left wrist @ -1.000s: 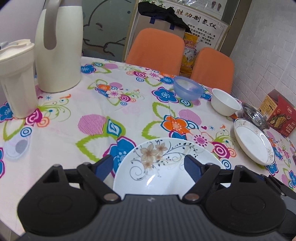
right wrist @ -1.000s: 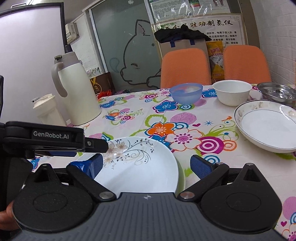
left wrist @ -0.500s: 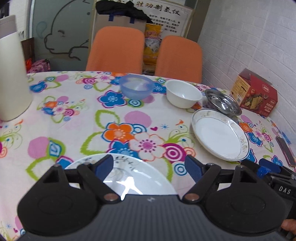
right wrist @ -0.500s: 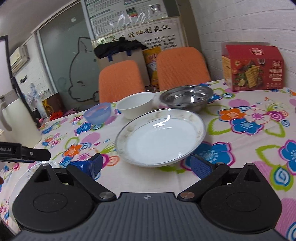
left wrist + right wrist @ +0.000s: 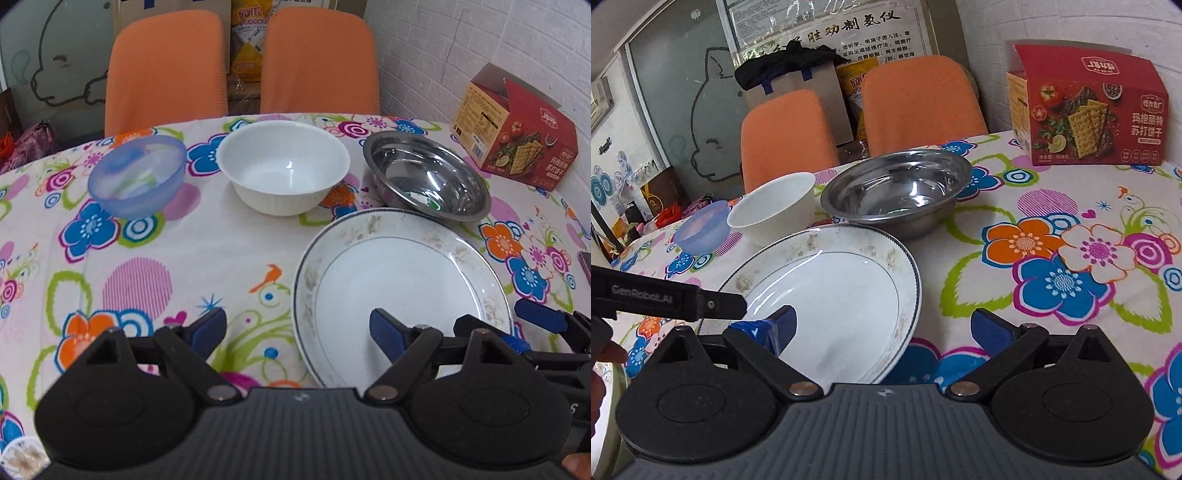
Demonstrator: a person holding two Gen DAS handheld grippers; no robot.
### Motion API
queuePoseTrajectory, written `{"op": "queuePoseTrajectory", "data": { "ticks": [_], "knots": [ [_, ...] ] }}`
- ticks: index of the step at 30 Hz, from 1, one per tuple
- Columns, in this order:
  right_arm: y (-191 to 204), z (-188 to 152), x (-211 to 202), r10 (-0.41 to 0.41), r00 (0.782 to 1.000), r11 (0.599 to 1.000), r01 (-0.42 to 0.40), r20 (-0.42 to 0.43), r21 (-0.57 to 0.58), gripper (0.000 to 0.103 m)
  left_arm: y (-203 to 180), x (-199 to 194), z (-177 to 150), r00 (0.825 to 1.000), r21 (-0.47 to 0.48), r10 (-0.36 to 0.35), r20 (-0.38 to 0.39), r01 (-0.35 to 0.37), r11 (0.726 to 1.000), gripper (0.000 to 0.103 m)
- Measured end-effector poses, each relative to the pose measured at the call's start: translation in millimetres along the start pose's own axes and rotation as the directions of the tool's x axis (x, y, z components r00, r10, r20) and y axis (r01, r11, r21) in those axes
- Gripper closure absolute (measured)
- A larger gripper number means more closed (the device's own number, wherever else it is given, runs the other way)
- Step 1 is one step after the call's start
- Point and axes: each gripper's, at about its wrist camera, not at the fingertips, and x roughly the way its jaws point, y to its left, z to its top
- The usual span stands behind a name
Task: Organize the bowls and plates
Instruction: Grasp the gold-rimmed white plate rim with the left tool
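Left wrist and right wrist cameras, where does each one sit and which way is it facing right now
Left wrist: on the left gripper, low above the table, facing the chairs across the blue bowl, white bowl, steel bowl and rimmed plate; its own open fingers show, with the right gripper at the right edge.
Right wrist: on the right gripper, facing the same plate, the bowls and the cracker box; its open fingers straddle the plate's rim.
Shared: plate, three bowls, box, chairs.

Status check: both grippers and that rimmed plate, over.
Left gripper open, empty. Right gripper open, empty, straddling the rimmed plate edge. Plate flat on table, steel bowl right behind it.
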Motion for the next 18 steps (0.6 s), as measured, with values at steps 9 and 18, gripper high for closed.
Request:
{"op": "queuePoseTrajectory", "data": {
  "ticks": [9, 18],
  "knots": [
    [10.2, 3.6, 19.8, 0.042, 0.999, 0.998, -0.043, -0.027, -0.048, 0.014, -5.9, 32.7, 14.0, 0.999, -0.012, 0.025, -0.048, -0.025, 1.000, 0.020],
    [29.3, -5.2, 26.7, -0.019, 1.000, 0.979, 0.014, -0.023, -0.201, 0.012, -11.3, 35.7, 8.2, 0.999, 0.003, 0.035, -0.023, -0.035, 0.999, 0.005]
  ]
}}
